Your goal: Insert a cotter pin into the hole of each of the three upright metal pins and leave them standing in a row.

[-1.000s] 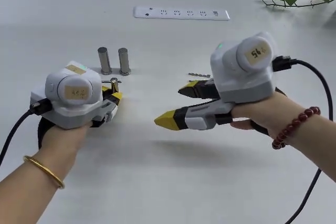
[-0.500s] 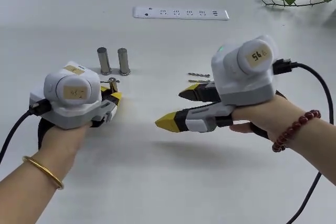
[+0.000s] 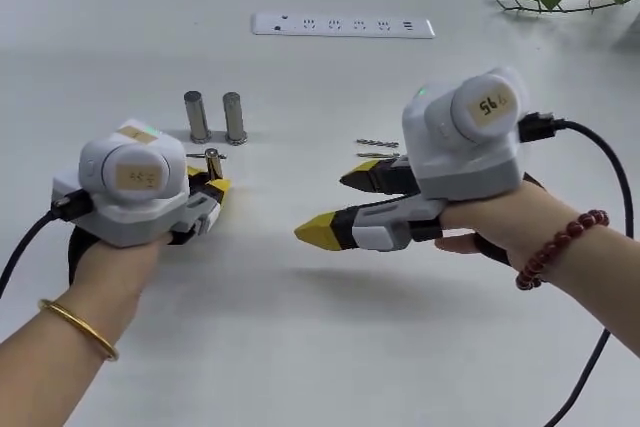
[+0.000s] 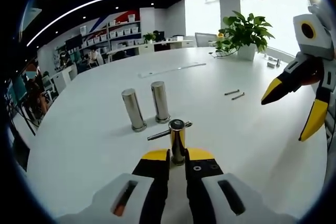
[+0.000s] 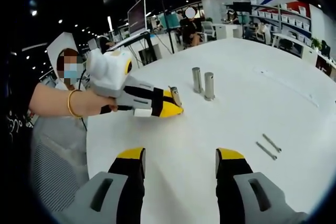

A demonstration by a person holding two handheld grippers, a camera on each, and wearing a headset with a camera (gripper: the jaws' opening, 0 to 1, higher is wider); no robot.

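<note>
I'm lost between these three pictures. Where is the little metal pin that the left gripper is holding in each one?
Head view: held pin left of centre, at the left gripper tips.
Left gripper view: held pin low centre, upright between the yellow tips.
Right gripper view: held pin left of centre, at the left gripper's yellow tip.
Shared landmark: two free-standing pins stand just beyond it.

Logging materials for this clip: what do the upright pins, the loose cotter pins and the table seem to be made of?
Upright pins: metal, likely steel, satin silver finish; bright streaks run down their round sides.
Loose cotter pins: thin grey metal, by their dull glint; too small to tell more.
Table: smooth white top, faintly glossy, perhaps laminate; soft reflections show.
</note>
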